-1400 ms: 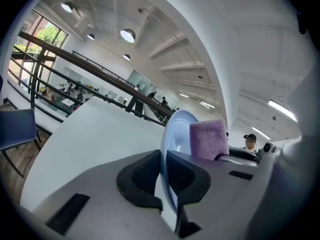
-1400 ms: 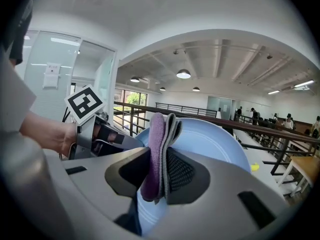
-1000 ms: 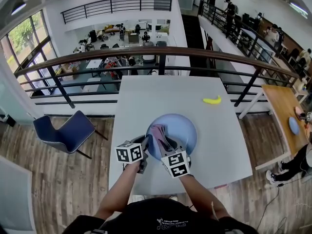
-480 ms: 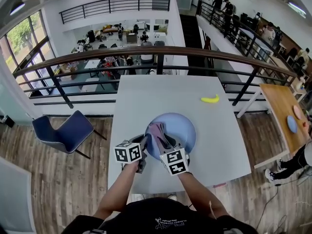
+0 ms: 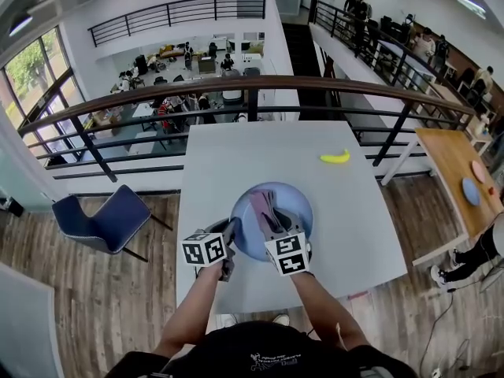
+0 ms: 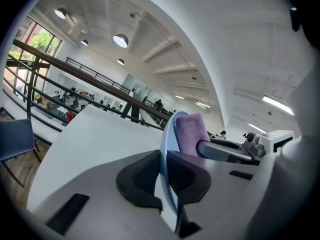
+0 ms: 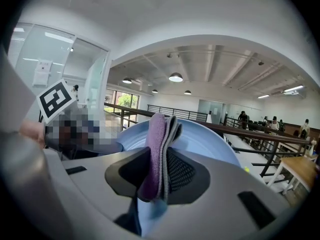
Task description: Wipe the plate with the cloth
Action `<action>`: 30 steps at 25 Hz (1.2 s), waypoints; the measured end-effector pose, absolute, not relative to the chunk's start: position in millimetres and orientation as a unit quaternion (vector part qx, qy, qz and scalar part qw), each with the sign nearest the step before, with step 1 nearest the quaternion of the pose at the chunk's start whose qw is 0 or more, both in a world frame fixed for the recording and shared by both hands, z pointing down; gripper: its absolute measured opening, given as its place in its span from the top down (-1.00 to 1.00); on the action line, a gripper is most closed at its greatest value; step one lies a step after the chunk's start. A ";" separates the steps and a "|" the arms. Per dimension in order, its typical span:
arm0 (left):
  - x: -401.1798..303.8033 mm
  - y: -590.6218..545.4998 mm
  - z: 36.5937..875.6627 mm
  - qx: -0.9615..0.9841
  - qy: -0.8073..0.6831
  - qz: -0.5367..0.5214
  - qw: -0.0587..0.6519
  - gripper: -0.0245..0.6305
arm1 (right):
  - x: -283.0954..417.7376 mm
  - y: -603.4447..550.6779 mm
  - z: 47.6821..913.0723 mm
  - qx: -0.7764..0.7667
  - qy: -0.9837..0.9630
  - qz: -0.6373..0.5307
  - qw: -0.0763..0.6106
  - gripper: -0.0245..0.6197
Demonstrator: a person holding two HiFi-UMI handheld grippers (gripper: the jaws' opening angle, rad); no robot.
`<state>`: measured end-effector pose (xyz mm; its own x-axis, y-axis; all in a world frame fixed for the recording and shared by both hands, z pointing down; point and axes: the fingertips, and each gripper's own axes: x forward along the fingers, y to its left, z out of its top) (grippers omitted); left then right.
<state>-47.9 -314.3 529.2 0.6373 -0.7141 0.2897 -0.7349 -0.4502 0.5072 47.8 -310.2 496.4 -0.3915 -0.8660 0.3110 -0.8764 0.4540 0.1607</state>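
Left gripper [image 6: 163, 176]: jaws clamped on the rim of the blue plate [image 6: 167, 134], seen edge-on between them. Right gripper [image 7: 159, 171]: jaws clamped on the folded purple cloth [image 7: 156, 134], which lies against the plate's face just ahead.

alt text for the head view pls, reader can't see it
Seen from above, a person's left gripper grips the near-left rim of a blue plate at a white table, while the right gripper holds a folded purple cloth over the plate. A banana lies farther back on the table, to the right.
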 end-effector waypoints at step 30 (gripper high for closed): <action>-66.0 -310.8 540.9 0.838 -0.439 0.015 0.324 0.84 | 125.0 -310.4 507.1 0.607 -0.769 0.041 0.196 0.61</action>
